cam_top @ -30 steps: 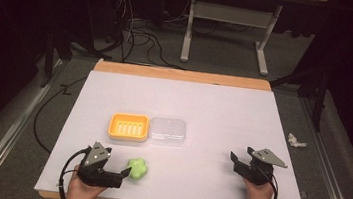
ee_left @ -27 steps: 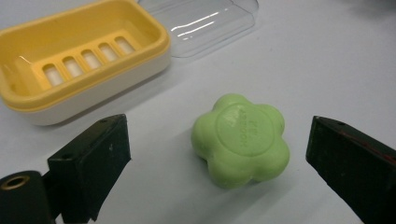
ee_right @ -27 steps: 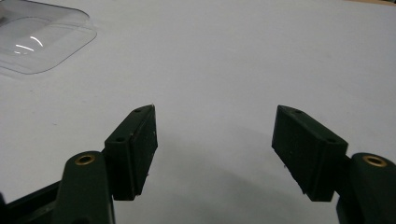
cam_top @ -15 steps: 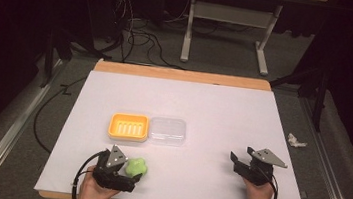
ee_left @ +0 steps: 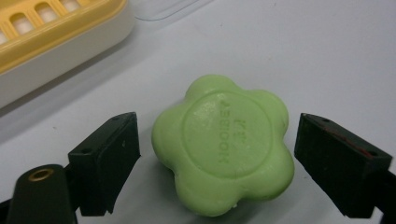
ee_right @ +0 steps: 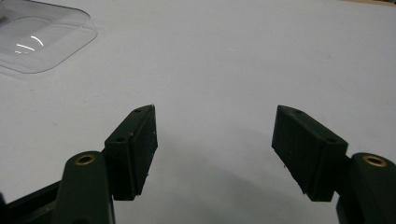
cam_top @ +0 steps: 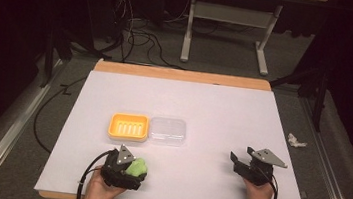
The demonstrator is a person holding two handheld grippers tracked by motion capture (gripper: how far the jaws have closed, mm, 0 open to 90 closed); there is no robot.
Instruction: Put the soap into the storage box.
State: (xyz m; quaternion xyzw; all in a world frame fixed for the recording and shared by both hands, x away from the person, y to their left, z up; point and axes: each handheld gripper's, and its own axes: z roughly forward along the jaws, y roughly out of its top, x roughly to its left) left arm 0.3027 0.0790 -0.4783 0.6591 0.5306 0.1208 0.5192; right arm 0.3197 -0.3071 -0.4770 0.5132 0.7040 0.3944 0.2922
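A green flower-shaped soap (ee_left: 224, 142) lies flat on the white table, stamped letters on its top. My left gripper (ee_left: 217, 161) is open with one jaw on each side of the soap, small gaps showing on both sides. From above, the soap (cam_top: 137, 166) peeks out beside the left gripper (cam_top: 128, 172) near the front edge. A yellow soap dish (cam_top: 129, 126) and a clear lid (cam_top: 168, 130) sit side by side just beyond. My right gripper (ee_right: 215, 149) is open over bare table, seen at the front right (cam_top: 239, 162) in the high view.
The white sheet (cam_top: 213, 109) covers the table, with a wooden strip (cam_top: 182, 75) at the far edge. A crumpled white scrap (cam_top: 295, 140) lies on the floor to the right. Cables and a desk frame (cam_top: 229, 20) stand on the floor behind the table.
My left gripper has moved right and forward onto the soap, so its jaws now straddle it. The right gripper has stayed in place.
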